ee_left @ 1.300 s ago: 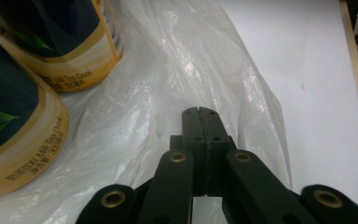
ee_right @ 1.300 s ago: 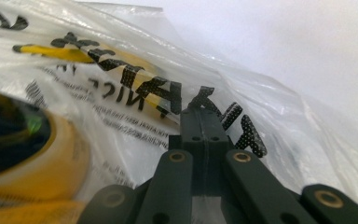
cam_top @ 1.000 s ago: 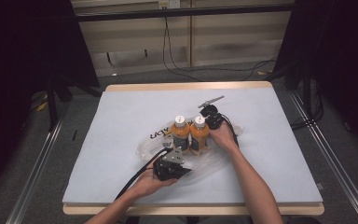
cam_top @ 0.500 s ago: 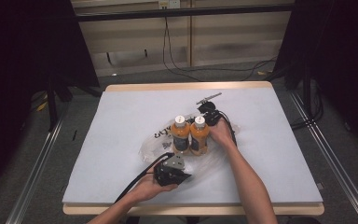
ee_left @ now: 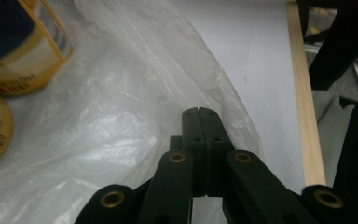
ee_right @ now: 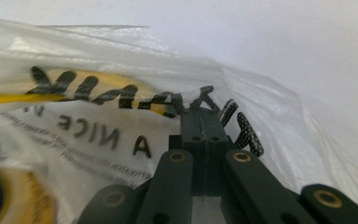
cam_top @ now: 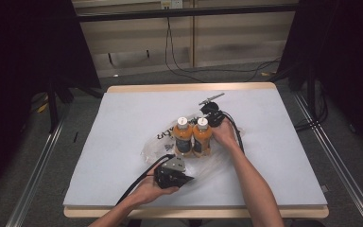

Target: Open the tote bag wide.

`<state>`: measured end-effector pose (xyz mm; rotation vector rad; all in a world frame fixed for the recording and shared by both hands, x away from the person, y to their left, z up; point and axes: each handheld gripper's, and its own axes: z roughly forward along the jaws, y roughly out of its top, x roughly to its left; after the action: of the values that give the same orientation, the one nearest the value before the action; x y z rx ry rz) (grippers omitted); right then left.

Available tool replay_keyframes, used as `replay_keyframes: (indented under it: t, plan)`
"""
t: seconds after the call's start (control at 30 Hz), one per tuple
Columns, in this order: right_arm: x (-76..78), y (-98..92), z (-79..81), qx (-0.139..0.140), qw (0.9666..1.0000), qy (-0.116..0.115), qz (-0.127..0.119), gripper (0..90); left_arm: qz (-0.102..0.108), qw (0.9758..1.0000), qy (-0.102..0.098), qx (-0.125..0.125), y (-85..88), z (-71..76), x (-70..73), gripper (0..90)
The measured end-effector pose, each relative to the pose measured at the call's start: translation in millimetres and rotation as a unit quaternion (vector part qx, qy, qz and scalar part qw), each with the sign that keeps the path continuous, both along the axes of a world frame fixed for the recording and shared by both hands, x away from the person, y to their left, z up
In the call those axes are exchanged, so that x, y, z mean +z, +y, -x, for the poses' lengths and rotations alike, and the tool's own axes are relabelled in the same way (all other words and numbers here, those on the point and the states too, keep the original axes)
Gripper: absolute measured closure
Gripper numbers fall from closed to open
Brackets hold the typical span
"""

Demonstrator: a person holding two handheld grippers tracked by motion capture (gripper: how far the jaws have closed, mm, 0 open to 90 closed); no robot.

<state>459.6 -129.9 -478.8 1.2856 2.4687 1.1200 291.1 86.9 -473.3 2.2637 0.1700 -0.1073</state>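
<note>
Pinching the plastic bag [cam_top: 157, 142], both closed: left gripper [ee_left: 199, 116] at its near edge; right gripper [ee_right: 200, 115] beside two bottles [cam_top: 193, 137]

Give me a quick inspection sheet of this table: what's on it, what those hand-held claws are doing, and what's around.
Surface: white-topped table with a pale wooden edge.
Job's things: two orange-filled bottles with white caps, upright and side by side on a clear printed plastic bag.
Clutter: nothing seen.
Grippers: left gripper, jaws together over the bag's near edge; right gripper, jaws together against the bag; whether either pinches film cannot be told.
Cables: black cable trails from the left gripper; black floor cable behind.
Surroundings: dark curtains, grey floor, metal rails.
</note>
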Motion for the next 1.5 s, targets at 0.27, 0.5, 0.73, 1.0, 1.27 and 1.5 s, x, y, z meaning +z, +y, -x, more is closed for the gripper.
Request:
replay_keyframes:
  t: [0.27,0.5,0.73,1.0,1.27,1.5]
  plan:
    - [26.6,-19.8,20.8,0.005,0.9989,-0.027,-0.038,90.0,0.044,0.9981,0.001,0.043,15.2,-9.5,12.1,80.1]
    - [47.1,-30.4,39.7,0.002,0.9971,-0.059,-0.047,89.6,0.076,0.9949,-0.016,0.064,23.2,-12.3,25.1,71.4]
    - [59.8,-43.0,62.3,0.002,0.9956,-0.079,-0.052,82.2,0.104,0.9889,-0.033,0.1,38.0,-17.1,40.3,51.4]
    - [65.2,-66.9,92.9,-0.007,0.9931,-0.105,-0.053,70.6,0.103,0.9849,-0.037,0.134,53.6,-18.6,44.1,35.2]
    - [78.7,-90.1,128.9,-0.013,0.9879,-0.136,-0.073,45.2,0.106,0.9764,-0.06,0.178,77.3,-21.7,50.7,19.4]
    - [75.2,-108.4,160.4,-0.025,0.9872,-0.141,-0.071,26.5,0.107,0.9713,-0.059,0.204,100.9,-9.1,53.0,11.8]
